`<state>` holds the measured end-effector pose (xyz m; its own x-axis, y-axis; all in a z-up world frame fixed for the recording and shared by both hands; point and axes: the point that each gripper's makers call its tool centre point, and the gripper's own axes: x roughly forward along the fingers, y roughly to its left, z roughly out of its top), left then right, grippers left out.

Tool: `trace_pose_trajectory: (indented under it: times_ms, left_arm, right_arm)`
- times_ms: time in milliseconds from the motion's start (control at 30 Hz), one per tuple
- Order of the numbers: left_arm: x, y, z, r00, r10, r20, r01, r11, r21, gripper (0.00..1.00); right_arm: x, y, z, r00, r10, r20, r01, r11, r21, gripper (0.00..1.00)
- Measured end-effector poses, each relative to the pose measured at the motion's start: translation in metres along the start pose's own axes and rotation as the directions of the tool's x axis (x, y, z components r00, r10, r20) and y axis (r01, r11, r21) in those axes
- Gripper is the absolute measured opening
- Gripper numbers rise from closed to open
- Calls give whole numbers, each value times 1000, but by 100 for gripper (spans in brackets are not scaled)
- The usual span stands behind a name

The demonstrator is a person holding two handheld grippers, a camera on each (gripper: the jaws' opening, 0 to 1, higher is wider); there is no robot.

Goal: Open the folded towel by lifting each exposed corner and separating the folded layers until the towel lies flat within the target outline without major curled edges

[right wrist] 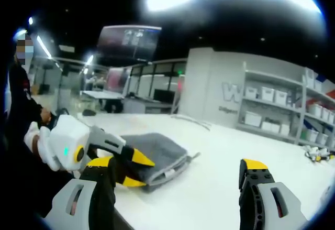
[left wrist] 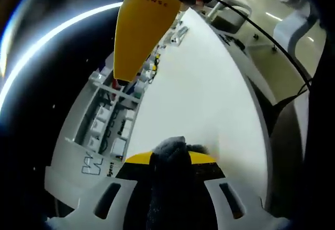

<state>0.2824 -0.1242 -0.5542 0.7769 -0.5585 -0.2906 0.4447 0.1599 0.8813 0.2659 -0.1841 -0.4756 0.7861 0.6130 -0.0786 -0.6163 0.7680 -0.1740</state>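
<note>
My left tongs (right wrist: 123,170) pinch the grey towel (right wrist: 157,159) at the white tabletop (right wrist: 220,188) edge; my right tongs (right wrist: 178,196) are spread. Shelves with bins (right wrist: 272,107) stand behind.

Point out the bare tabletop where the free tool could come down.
Bare: the white table between the grey towel and the shelving, ahead of the open right tool. Crowded: the near-left corner, where the left tool grips the towel.
</note>
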Motion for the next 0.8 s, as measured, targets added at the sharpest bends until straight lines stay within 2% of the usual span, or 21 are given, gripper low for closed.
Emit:
trace_pose_trajectory:
  times_ms: [533, 800]
  left_arm:
    - [-2, 0, -1, 1000, 5, 4, -5, 999, -35, 12]
    - [-4, 4, -1, 999, 30, 17, -28, 993, -111, 9]
  right_arm:
    - [0, 0, -3, 1000, 1, -8, -1, 1000, -2, 99]
    - [0, 0, -3, 1000, 0, -9, 0, 1000, -4, 99]
